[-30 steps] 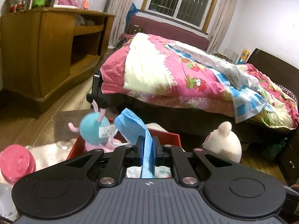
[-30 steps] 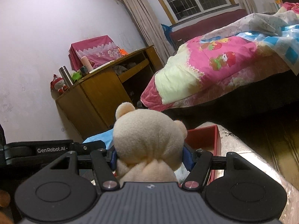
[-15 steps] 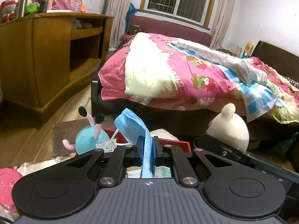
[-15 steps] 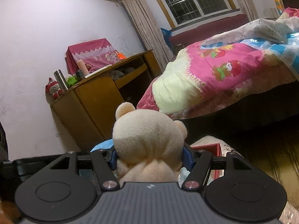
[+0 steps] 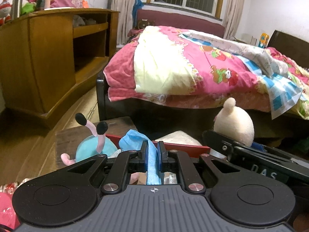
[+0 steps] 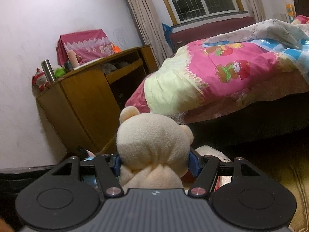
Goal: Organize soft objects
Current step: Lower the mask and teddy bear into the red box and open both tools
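1. The left gripper (image 5: 152, 157) has its fingers (image 5: 143, 154) closed tight on a blue mask (image 5: 135, 140) — the thin fabric runs between the pads and folds over above them.
2. The right gripper (image 6: 155, 163) has its fingers (image 6: 193, 163) clamped on a cream bear (image 6: 152, 145) at about the neck; the head stands up above the pads. In the left view the same bear (image 5: 234, 120) shows on the right side, near the left gripper.
3. Just beyond the left fingers lies a red box (image 5: 181, 147), on a low brown worktop (image 5: 65, 139). A teal snail toy (image 5: 92, 148) sits at its left end, and something white is in it further back.
4. Behind all this stand the bed (image 5: 193, 73) with a pink quilt and a wooden cabinet (image 5: 48, 58).
5. My judgement: both soft things are in transport to the box — the placing step is not yet done.
6. The next move calls for lowering each thing over free space inside the box, then opening the fingers. The mask may cling to a pad, and the two grippers are close, so one should go first.
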A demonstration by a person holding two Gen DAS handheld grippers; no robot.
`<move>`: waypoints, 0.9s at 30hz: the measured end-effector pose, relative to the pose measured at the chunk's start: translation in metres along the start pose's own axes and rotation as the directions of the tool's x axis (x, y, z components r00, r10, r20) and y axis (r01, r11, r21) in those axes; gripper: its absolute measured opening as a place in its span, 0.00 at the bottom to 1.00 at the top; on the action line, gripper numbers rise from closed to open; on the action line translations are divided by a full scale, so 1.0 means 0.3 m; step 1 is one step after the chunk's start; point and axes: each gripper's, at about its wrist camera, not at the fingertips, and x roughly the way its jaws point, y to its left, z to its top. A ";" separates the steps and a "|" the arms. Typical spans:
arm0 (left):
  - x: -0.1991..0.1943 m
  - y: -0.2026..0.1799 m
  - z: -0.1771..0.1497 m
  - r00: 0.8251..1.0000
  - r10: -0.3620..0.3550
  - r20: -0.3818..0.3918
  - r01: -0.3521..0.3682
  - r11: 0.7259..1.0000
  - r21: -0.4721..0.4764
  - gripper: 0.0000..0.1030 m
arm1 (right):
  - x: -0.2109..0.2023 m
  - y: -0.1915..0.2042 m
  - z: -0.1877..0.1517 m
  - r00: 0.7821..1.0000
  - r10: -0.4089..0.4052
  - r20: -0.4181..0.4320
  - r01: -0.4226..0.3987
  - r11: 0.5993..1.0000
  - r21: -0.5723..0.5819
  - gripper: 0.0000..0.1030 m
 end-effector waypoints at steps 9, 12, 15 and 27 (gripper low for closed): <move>0.118 0.018 -0.029 0.997 0.052 -0.050 -0.051 0.999 0.018 0.20 | 0.141 -0.028 -0.039 0.996 -0.034 -0.080 0.033 0.999 -0.013 0.40; 0.125 0.041 -0.031 0.995 0.084 -0.060 -0.084 0.996 0.007 0.45 | 0.167 -0.046 -0.055 0.992 -0.048 -0.117 0.049 0.999 0.006 0.45; 0.102 0.044 -0.026 0.994 0.101 -0.042 -0.101 0.995 0.007 0.57 | 0.165 -0.063 -0.054 0.991 -0.067 -0.116 0.070 0.997 0.030 0.53; -0.016 0.053 -0.025 0.988 0.157 0.003 -0.157 0.987 0.027 0.71 | 0.112 -0.056 -0.043 0.996 -0.016 -0.093 0.024 0.996 0.088 0.61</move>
